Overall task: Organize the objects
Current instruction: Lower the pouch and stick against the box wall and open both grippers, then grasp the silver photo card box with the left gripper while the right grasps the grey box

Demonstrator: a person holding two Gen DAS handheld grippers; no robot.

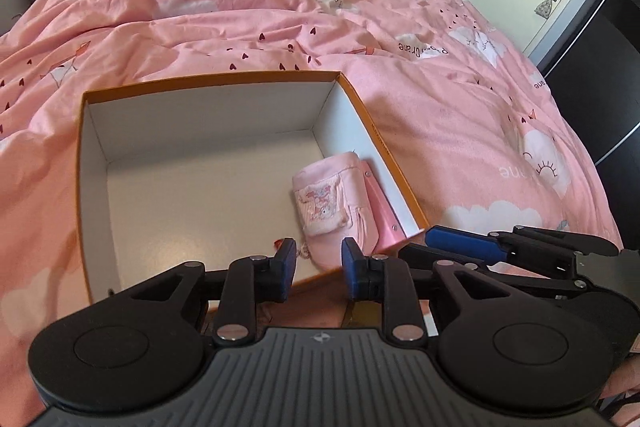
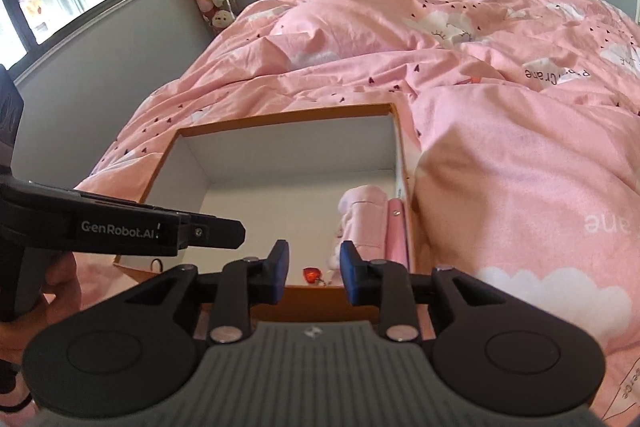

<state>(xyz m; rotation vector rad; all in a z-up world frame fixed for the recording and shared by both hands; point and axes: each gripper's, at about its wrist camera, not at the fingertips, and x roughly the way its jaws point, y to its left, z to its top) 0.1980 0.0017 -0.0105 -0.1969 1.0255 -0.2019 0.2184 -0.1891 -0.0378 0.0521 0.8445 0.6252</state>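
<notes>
On the pink bedspread (image 1: 460,131) in front of you sits the open box (image 1: 208,83), orange on the outside and white within, and most of its floor is bare. Against its right wall you have a pink pouch (image 1: 332,203) lying with a slim pink case (image 1: 382,215) tucked between it and the wall, the two touching. Near the front wall, just beside the pouch, lies a small red heart charm (image 2: 311,274); from the left camera it is almost hidden behind your finger.

Your left gripper (image 1: 318,267) hovers over the box's near edge with its jaws parted and nothing between them. Your right gripper (image 2: 312,273) is just beside it, likewise spread and empty, pointing down at the same corner. In the right camera you can see the left tool (image 2: 120,231) crossing in from the side, so the two are close together.

You look to be between placements: some items are in, both tools are free. No loose item shows on the bedspread in either view, so your next move probably calls for turning away to find what remains. Separate the tools first so they do not knock. If the charm or pouch needs straightening, approach from above, since the front wall blocks a low reach.
</notes>
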